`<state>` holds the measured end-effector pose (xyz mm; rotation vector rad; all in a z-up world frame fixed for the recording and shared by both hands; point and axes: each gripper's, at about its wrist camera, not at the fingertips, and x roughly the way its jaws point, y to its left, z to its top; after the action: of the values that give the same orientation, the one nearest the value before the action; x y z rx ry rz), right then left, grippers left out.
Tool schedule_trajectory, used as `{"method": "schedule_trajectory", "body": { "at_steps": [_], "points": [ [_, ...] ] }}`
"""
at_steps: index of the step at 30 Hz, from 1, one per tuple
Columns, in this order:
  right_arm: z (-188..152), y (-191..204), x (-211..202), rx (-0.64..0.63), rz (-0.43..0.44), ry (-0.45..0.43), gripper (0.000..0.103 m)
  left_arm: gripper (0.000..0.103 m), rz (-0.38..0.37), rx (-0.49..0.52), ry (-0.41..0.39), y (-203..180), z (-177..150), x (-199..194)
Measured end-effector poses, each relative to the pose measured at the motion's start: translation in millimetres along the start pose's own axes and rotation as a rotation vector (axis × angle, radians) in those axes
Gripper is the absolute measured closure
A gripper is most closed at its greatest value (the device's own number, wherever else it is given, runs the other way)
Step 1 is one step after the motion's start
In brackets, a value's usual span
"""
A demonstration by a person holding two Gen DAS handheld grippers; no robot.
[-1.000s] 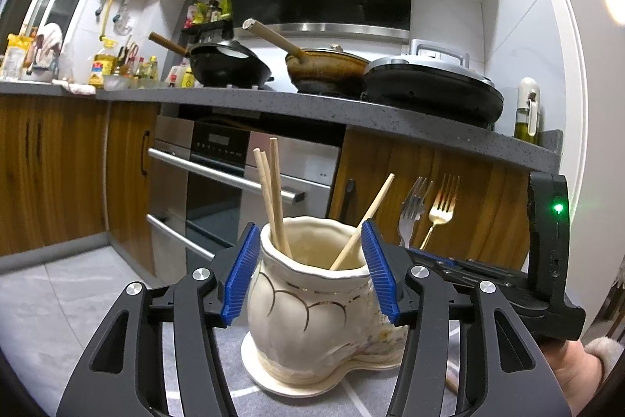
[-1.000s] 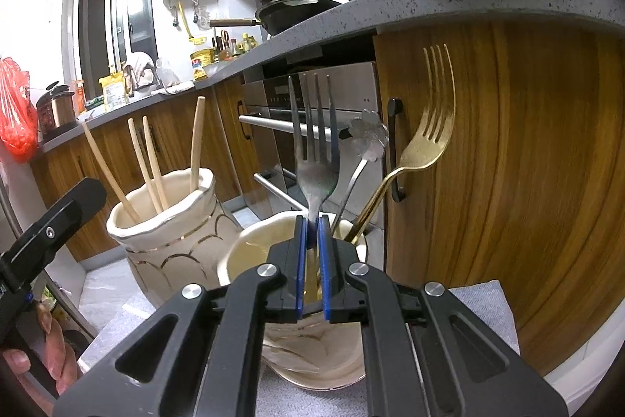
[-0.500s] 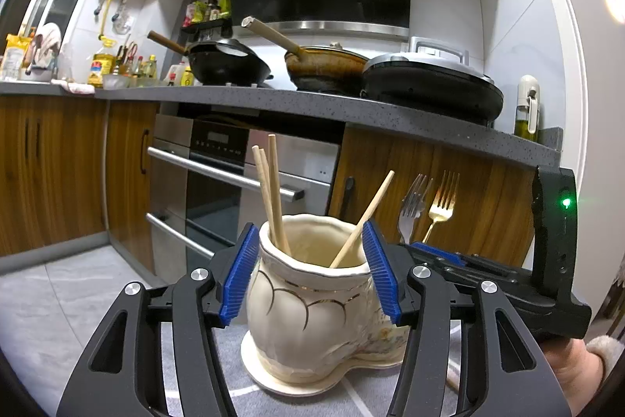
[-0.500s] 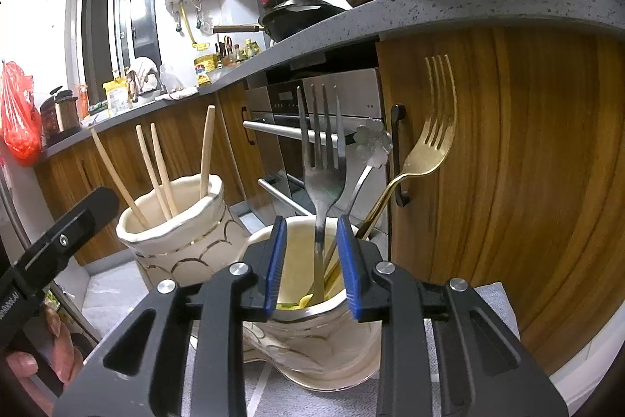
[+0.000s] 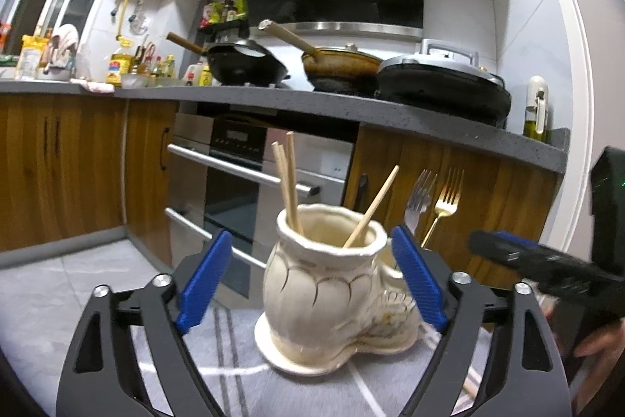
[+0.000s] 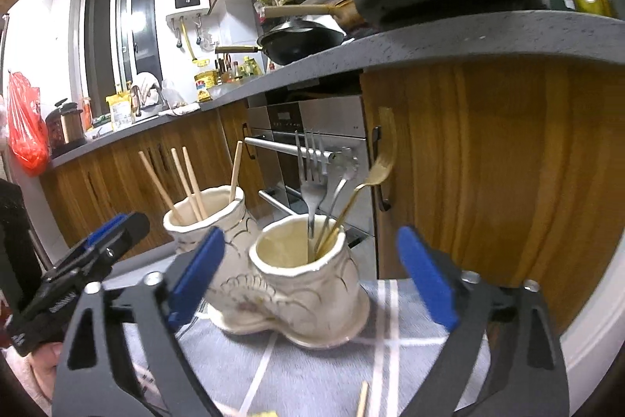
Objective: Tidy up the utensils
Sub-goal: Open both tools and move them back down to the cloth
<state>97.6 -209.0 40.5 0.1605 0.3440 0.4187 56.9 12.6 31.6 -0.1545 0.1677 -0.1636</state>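
Two cream boot-shaped ceramic holders stand side by side on a grey checked cloth (image 6: 312,374). The left holder (image 5: 324,284) (image 6: 207,217) holds several wooden chopsticks (image 5: 287,182) (image 6: 187,178). The right holder (image 6: 308,284) holds a silver fork (image 6: 310,174) (image 5: 418,198), a gold fork (image 6: 381,163) (image 5: 445,198) and a flower-topped utensil (image 6: 345,167). My left gripper (image 5: 312,280) is open and empty, jaws apart around the chopstick holder. My right gripper (image 6: 312,276) is open and empty, drawn back from the fork holder. A loose chopstick end (image 6: 362,399) lies on the cloth.
Wooden cabinets (image 6: 488,163) and a steel oven (image 5: 250,178) stand just behind the holders. A grey countertop (image 5: 351,108) above carries pans. The other gripper appears at the right in the left view (image 5: 547,268) and at the left in the right view (image 6: 78,268).
My right gripper let go of the silver fork, which now stands in the right holder, then opened wide and pulled back. My left gripper opened wider and drew back a little.
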Motion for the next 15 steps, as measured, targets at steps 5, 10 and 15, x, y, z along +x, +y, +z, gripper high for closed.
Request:
{"method": "schedule_trajectory", "body": {
  "at_steps": [5,10,15],
  "points": [
    [-16,-6,-29,-0.013,-0.005,0.041,0.005,0.010,0.035,0.005,0.035,-1,-8,-20],
    [-43,-1,-35,-0.074,0.017,0.177,0.005,0.007,0.040,0.019,0.081,-2,-19,-42],
    [-72,12,-36,-0.173,0.047,0.316,0.005,0.007,0.038,0.001,0.168,1,-37,-55]
  ]
}}
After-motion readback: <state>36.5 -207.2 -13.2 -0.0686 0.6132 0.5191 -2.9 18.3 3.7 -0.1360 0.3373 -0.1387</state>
